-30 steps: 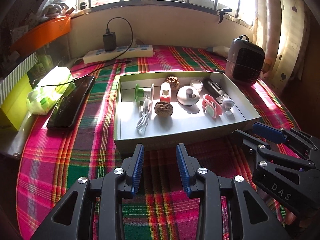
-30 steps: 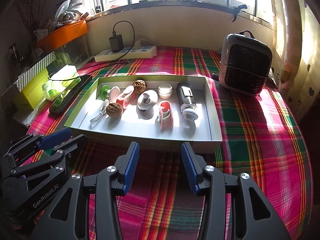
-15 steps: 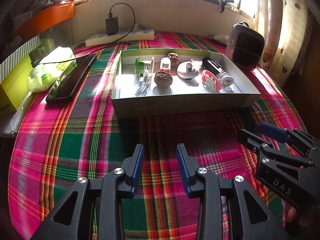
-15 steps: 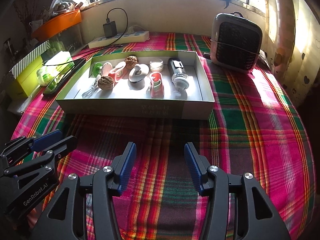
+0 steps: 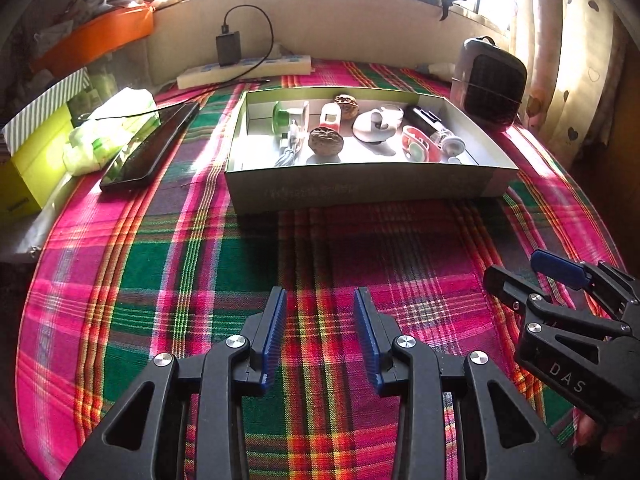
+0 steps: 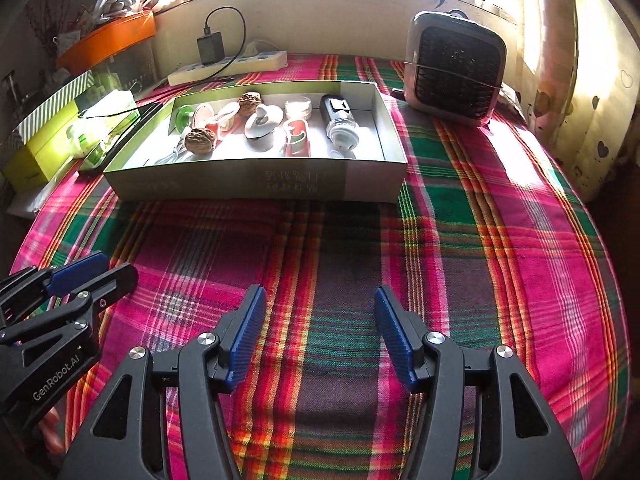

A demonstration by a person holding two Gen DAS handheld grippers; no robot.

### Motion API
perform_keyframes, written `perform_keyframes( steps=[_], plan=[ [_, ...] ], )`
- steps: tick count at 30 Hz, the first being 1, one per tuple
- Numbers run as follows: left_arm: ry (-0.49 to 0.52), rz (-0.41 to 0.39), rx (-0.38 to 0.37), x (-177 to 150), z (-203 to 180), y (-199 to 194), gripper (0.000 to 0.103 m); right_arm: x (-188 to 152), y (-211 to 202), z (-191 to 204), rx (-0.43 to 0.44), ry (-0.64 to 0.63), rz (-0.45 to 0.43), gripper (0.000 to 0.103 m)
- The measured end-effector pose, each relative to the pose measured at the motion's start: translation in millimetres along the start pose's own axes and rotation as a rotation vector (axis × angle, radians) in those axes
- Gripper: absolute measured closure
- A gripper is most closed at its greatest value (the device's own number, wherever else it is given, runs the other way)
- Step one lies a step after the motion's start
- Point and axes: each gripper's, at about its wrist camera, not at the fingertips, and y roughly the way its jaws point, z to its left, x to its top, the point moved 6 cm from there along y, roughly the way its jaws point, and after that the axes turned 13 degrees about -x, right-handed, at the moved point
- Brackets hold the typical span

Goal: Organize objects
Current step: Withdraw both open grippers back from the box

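Left gripper (image 5: 320,300) gaping empty, right gripper (image 6: 318,300) just widening with nothing between, "DAS" showing only from left wrist, "GenRobot.AI" only from right, box (image 6: 256,184) of small objects sitting beyond on plaid cloth (image 6: 460,240).

My left gripper (image 5: 320,334) is black moulded plastic, each arm cut through with a triangular window and pinned with round silver screws. Its fingers (image 5: 273,336) carry ribbed blue pads along their inner faces. My right gripper (image 6: 318,334) is built alike, with the same blue ribbed pads and silver screw heads. White lettering reading "DAS" marks the side of my right one, and "GenRobot.AI" is printed in white on my left.
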Motion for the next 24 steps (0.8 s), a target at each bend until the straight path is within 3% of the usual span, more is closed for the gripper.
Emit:
perform_keyframes(
  steps=[11,24],
  plan=[
    [0.015,-0.019,0.025,-5.1,-5.5,-1.9,0.067,-5.6,-2.0,-6.1,-0.015,0.014,-0.003,0.036],
    [0.014,-0.019,0.024,-5.1,-5.4,-1.2,0.067,-5.6,-1.3,-7.0,-0.014,0.017,-0.002,0.034]
  ],
)
